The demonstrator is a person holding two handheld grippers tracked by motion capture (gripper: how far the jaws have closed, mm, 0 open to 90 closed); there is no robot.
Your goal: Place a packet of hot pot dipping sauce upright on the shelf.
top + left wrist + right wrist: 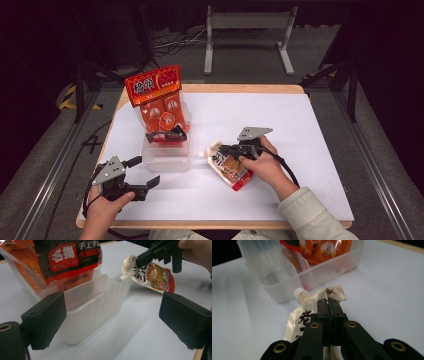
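While the right gripper (229, 148) has its fingers (323, 307) pressed together on the top edge of a spouted pouch (227, 164), the pouch hangs a little from them, with its lower red end close to the white worktop (300, 150). In the right gripper view the two black fingers meet with only the thin pouch edge between them, and the white spout (299, 292) of the pouch stands just to the left of them, pointing at the clear plastic box (287, 290). The pouch is cream with black letters and a picture of yellow food. It is just beside the box, on the side near the person's right hand (262, 162), and I cannot tell whether the spout touches the box wall.

The left gripper (145, 172) is near the front left corner of the worktop, held in the left hand (107, 202). Its fingers (45, 318) are wide apart and have nothing between them; in the left gripper view they frame the near wall of the box.

The box has a divider inside. In its far part stands a big orange snack bag (159, 102), upright and leaning a little, and a small dark red packet (165, 136) lies in front of that bag
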